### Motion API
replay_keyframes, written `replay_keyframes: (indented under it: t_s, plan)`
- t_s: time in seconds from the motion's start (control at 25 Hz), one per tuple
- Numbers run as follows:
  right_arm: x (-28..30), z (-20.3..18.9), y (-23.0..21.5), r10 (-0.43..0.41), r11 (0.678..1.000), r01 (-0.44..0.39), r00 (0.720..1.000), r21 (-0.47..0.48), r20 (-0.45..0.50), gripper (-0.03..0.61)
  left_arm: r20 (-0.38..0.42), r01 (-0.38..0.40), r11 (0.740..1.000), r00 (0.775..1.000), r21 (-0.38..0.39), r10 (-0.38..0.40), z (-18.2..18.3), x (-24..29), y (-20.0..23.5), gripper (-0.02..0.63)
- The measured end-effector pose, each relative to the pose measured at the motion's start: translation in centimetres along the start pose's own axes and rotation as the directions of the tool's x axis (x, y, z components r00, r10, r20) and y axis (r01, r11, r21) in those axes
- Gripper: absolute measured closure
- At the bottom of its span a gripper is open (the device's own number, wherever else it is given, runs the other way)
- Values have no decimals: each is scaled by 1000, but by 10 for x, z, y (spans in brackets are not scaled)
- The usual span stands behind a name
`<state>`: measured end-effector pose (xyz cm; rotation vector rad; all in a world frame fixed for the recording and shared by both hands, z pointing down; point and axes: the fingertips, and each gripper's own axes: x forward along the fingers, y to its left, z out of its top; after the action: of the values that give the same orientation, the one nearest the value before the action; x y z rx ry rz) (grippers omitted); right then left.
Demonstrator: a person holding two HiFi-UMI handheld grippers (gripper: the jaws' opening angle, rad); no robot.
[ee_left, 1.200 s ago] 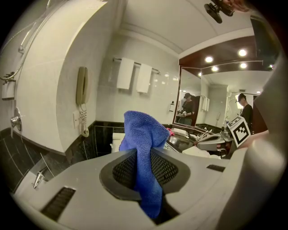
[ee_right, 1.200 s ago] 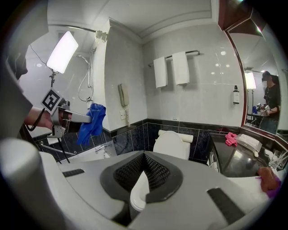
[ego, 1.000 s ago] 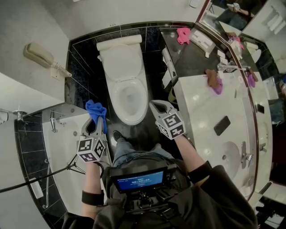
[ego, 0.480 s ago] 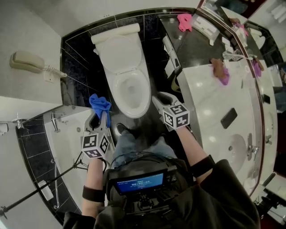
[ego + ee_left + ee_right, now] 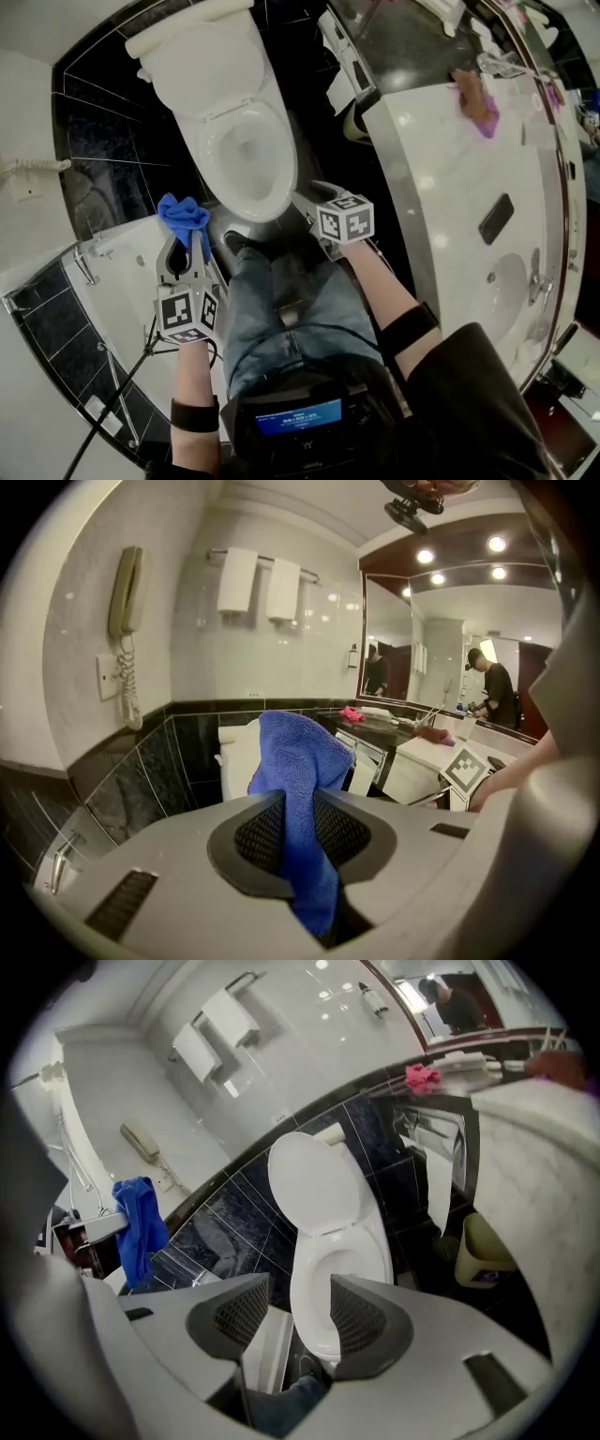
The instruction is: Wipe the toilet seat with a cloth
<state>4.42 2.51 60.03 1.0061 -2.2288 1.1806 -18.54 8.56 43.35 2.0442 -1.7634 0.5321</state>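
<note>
The cloth (image 5: 183,214) is pinched in your left tool (image 5: 187,251), left of the toilet seat (image 5: 246,161). Your right tool (image 5: 312,197), empty, has just been opening. This looks like the approach step; next, bring the cloth onto the seat.

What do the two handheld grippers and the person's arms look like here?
The left gripper and right gripper are light grey plastic, with curved jaws lined by dark mesh-textured pads. Each carries a white cube of black square markers. The person wears black sleeves.
</note>
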Motion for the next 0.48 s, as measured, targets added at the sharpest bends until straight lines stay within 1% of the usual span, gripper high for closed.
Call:
replay_keyframes:
  t_s: [0.12,0.28,0.4,0.48]
  plan:
    - [39,-40,-27,19,998,-17,999,58,-43,353,-10,-10,1000,1000,-18,10,-39,28,0,537]
    - [78,-96,-67,29,992,-17,996,126,-87,354,-21,-14,1000,1000,-14,13,-90,57,-12,537]
    - [111,-124,-93,49,981,-33,996,194,-78,354,-8,-20,1000,1000,-4,20,-128,83,-16,537]
    - [131,-139,-106,67,973,-51,996,227,-66,354,0,-21,1000,1000,-10,21,-153,99,-18,537]
